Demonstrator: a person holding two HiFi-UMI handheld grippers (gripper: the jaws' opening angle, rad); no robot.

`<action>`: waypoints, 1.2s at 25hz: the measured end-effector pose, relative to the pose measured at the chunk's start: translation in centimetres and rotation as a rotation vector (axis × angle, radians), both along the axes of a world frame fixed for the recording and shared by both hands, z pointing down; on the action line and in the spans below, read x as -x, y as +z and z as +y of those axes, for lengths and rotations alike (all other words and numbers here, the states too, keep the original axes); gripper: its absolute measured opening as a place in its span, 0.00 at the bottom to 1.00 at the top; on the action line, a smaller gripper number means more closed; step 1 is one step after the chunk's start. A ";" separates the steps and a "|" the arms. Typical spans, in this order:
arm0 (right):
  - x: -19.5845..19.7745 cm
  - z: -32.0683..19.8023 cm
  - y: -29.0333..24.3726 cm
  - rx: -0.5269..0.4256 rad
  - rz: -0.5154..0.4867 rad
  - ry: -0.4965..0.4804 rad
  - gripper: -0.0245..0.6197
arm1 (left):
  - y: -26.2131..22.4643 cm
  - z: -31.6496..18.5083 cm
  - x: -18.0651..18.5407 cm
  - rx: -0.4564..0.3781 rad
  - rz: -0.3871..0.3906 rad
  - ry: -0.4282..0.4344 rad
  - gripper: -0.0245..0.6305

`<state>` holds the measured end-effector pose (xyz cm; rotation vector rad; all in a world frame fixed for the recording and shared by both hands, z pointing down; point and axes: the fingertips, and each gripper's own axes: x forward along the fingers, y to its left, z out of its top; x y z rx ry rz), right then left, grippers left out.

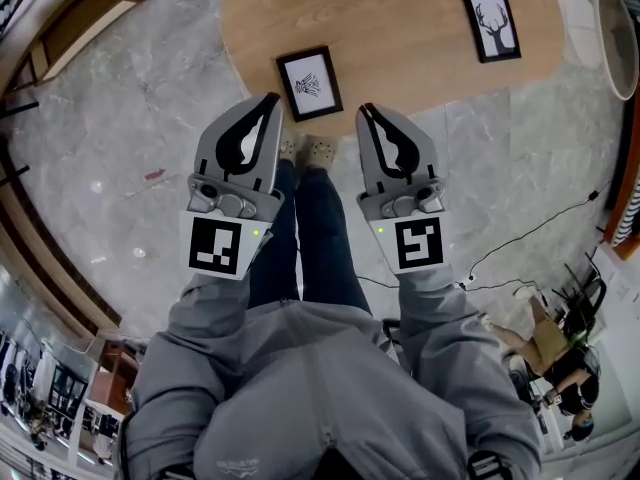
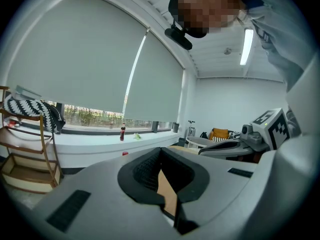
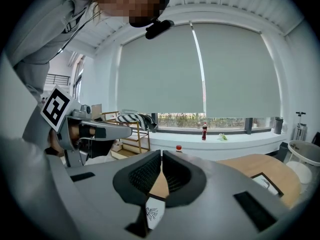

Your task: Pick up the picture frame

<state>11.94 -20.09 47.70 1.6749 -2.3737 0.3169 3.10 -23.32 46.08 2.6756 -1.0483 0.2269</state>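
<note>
Floor (image 1: 120, 148): grey stone with pale swirls. It goes all around the table.
Window blinds (image 3: 200, 74): big and grey, pulled down most of the way. A strip of green shows under them.
Table (image 1: 400, 28): light wood with round ends, at the top of the head view.
Person (image 1: 310, 238): stands at the near edge of the table in a grey top and blue jeans. One gripper is in each hand.
Wooden shelf (image 2: 25, 154): stands far off to the left, with a black and white striped cloth on top.
Left gripper (image 1: 272, 103): grey, with a black and white square marker on its back. Its two black fingers (image 2: 145, 171) are clenched tight together with nothing between them. It points at the table edge.
Right gripper (image 1: 365, 110): looks the same and is held beside the left one, a little apart. Its fingers (image 3: 145, 176) are also squeezed together and hold nothing.
White tub (image 1: 618, 38): round, on the floor past the right end of the table.
Deer picture frame (image 1: 490, 25): black frame, white picture with antlers. It lies flat near the right end of the table.
Picture frame (image 1: 309, 83): black frame, white picture with a small black drawing. It lies flat at the near edge of the table, just ahead of the two grippers and between their tips. No gripper holds it.
Shoes (image 1: 308, 150): pale, toes at the table edge, just below the picture frame.
Bottle (image 3: 204, 131): dark with a red cap, upright on the white window ledge.
</note>
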 end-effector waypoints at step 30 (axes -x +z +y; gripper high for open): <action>0.1 0.5 20.2 0.124 0.067 -0.054 0.09 | 21.1 2.2 1.1 0.189 -0.049 -0.006 0.06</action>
